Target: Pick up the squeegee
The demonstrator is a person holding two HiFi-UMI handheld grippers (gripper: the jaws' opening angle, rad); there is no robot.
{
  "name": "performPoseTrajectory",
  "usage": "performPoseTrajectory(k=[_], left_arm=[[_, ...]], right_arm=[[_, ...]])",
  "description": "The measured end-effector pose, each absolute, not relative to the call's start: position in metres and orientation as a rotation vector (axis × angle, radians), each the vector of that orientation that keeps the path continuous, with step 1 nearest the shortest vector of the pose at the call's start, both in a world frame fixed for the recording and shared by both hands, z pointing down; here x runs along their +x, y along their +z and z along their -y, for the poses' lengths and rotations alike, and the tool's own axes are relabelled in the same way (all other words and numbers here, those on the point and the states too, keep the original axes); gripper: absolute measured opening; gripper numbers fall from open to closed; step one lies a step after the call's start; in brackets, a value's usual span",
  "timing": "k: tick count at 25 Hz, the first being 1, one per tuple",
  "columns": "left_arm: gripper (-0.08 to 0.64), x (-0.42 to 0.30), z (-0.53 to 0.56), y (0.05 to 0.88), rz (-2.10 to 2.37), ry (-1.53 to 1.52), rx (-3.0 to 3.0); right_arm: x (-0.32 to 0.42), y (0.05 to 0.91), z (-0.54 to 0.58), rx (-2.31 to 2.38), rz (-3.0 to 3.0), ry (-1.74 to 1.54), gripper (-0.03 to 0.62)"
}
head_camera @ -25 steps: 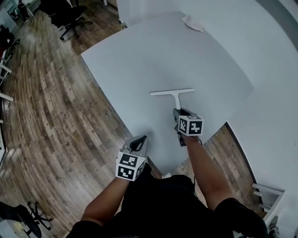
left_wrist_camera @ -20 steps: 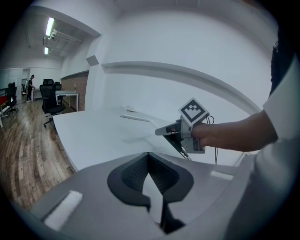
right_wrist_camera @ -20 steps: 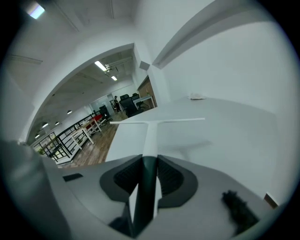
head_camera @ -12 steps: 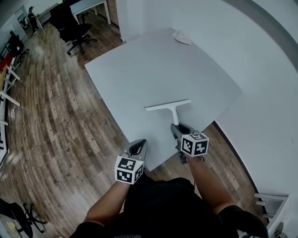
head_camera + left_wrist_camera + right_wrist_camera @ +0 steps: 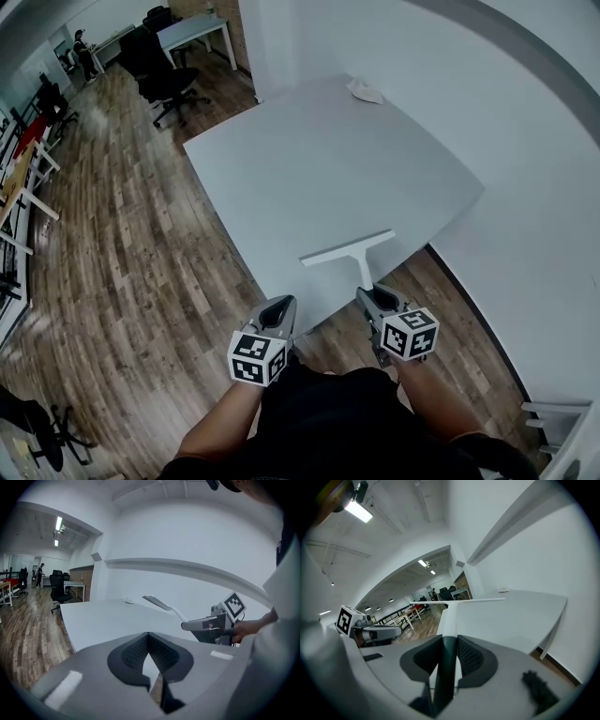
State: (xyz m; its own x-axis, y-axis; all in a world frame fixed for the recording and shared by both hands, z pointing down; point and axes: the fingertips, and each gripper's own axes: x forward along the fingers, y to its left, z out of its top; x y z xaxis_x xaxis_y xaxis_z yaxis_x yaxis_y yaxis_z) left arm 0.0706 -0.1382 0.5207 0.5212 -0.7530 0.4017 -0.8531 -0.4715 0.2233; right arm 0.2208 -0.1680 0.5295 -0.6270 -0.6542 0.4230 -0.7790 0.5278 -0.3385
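Note:
The white squeegee point(image 5: 347, 247) hangs over the near corner of the pale grey table point(image 5: 328, 150), blade crosswise and handle pointing back at me. My right gripper point(image 5: 367, 296) is shut on that handle. In the right gripper view the dark handle end sits clamped between the pads point(image 5: 469, 656), and the squeegee's blade point(image 5: 459, 601) stretches across ahead. My left gripper point(image 5: 279, 309) is beside it, off the table's edge over the wooden floor, empty. Its pads point(image 5: 133, 653) meet at the tips. The left gripper view shows the squeegee point(image 5: 161, 604) and the right gripper point(image 5: 206, 623) to its right.
A crumpled white cloth point(image 5: 366, 91) lies at the table's far corner. A white wall runs along the table's right side. A black office chair point(image 5: 167, 80) and a desk point(image 5: 195, 31) stand on the wooden floor point(image 5: 122, 244) at the far left. A white frame point(image 5: 548, 412) stands at the lower right.
Both grippers have drawn back toward me and risen. The squeegee has come with the right gripper from the middle of the table to over its near corner.

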Motion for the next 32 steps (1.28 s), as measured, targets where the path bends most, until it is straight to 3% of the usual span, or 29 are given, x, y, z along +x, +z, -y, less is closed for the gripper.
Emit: performPoseTrajectory(k=[16, 32], left_arm=[[0.006, 0.079, 0.107, 0.483, 1.334, 0.399, 2.434], [0.006, 0.025, 0.09, 0.483, 1.098, 0.425, 2.57]], right_arm=[[0.212, 0.506, 0.128, 1.176, 2.626, 0.748, 0.1], [0.163, 0.496, 0.084, 1.467, 2.543, 0.788, 0.1]])
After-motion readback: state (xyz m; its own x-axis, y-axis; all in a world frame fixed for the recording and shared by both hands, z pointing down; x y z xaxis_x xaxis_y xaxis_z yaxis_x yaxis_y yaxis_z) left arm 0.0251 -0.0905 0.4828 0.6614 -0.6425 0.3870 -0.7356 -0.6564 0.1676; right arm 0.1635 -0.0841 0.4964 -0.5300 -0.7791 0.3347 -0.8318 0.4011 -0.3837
